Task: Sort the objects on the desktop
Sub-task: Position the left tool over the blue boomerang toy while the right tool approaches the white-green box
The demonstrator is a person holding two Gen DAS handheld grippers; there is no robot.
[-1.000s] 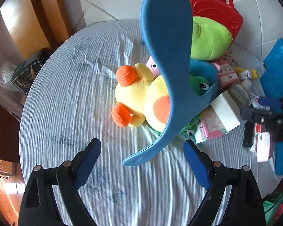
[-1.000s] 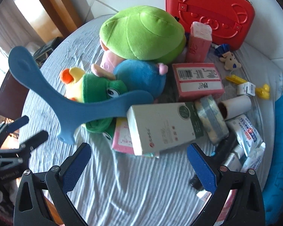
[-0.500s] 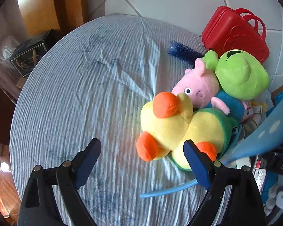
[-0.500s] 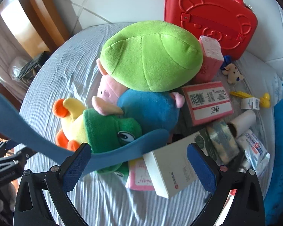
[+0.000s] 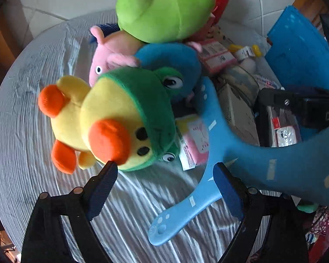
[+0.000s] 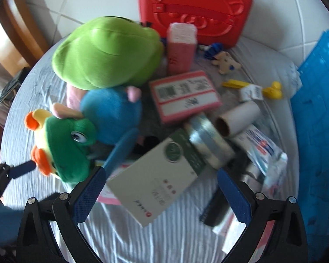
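The left hand-held gripper point(image 5: 164, 178) hangs low over the round counter covered in a wrinkled pale blue-grey cloth point(image 5: 22, 131), its blue-padded jaws spread wide with nothing between them. Just past its left fingertip lies the yellow plush duck with orange beak and feet and a green frog hood point(image 5: 111, 118), the beak almost touching that fingertip. Behind the duck sit a pink plush pig point(image 5: 108, 52) and a round blue plush body point(image 5: 171, 61), with a large lime-green plush cushion point(image 5: 162, 8) resting on top of them. A long, curved, light-blue plastic shoehorn-shaped piece point(image 5: 219, 144) runs from the pile down past the right fingertip, its flat end lying on the cloth between the fingers.

The right hand-held gripper point(image 6: 160, 188) is likewise wide apart and holds nothing. Ahead of it, from left to right: the hooded duck point(image 6: 61, 149), the blue plush point(image 6: 111, 114), and a white-and-dark-green rectangular carton point(image 6: 155, 179) lying flat between the fingertips. Beyond the carton lie a pink-edged box with a barcode label point(image 6: 184, 96), an upright pink tissue pack point(image 6: 182, 46), a cardboard tube point(image 6: 236, 118) and a crumpled white sachet with red and blue print point(image 6: 261, 146). A red hard-shell case with a bear relief point(image 6: 195, 8) stands at the far edge, and a blue plastic panel point(image 6: 315, 118) fills the right side.
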